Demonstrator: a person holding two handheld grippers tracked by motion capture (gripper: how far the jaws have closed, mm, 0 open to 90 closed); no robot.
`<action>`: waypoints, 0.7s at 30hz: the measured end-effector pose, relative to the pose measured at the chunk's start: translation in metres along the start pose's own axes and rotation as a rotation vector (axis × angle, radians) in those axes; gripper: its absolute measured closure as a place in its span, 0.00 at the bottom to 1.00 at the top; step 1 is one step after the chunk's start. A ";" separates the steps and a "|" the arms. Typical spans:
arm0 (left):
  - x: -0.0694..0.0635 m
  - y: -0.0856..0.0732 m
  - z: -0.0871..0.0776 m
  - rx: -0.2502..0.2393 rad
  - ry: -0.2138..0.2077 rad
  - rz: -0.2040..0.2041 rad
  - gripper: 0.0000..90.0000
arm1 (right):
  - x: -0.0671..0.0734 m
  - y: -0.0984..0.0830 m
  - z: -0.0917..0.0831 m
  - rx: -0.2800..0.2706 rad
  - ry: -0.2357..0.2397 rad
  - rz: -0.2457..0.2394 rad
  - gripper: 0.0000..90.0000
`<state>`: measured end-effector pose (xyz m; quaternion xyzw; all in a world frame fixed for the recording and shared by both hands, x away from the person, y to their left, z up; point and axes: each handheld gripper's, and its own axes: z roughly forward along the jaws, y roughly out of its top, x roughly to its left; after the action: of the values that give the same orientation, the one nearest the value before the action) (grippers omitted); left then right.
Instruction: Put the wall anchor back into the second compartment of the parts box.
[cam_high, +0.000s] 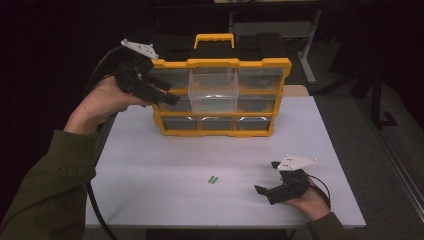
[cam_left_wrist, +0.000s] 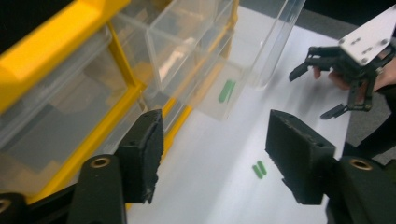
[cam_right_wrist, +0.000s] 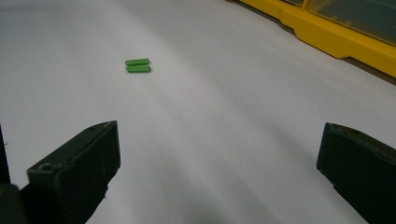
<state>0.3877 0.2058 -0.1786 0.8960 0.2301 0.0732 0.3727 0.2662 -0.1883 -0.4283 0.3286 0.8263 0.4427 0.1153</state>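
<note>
While the left claw (cam_high: 167, 96) hangs at the left edge of the yellow organizer (cam_high: 220, 95), jaws apart with nothing between them, the top-middle clear drawer (cam_high: 212, 87) sticks out toward the person. Two small green pieces (cam_high: 213, 179) lie side by side on the white table (cam_high: 150, 165), well apart from the organizer. Right claw (cam_high: 265, 191) rests low near the front right of the table, jaws apart and empty.

Left gripper view: both black pads wide, no contact with anything. The drawer (cam_left_wrist: 196, 51) juts out past the yellow frame, and a green smear shows through its clear wall, reflection or a piece inside, can't tell. Green pieces (cam_left_wrist: 259, 169) are down on the table, right claw (cam_left_wrist: 317, 91) farther off.

Right gripper view: jaws spread wide over bare table, green pieces (cam_right_wrist: 137, 66) ahead and to the left, touching or nearly so; organizer base (cam_right_wrist: 336, 44) at top right.

Risks, as I judge it: the drawer looks far out and could tip or drop if bumped. The pieces are thin and flat, so a pinch may skid them or grab only one.
</note>
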 end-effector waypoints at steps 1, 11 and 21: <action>0.000 -0.003 0.002 -0.005 0.001 -0.005 0.38 | 0.000 0.000 0.000 0.000 0.000 0.000 0.00; -0.005 -0.036 0.027 0.010 0.024 -0.006 0.25 | 0.000 0.000 0.000 -0.001 0.001 -0.002 0.00; -0.012 -0.062 0.052 0.001 0.032 0.001 0.16 | 0.000 0.000 0.000 -0.001 0.001 -0.002 0.00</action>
<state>0.3710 0.2052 -0.2588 0.8951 0.2356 0.0878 0.3682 0.2660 -0.1880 -0.4284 0.3275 0.8266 0.4430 0.1151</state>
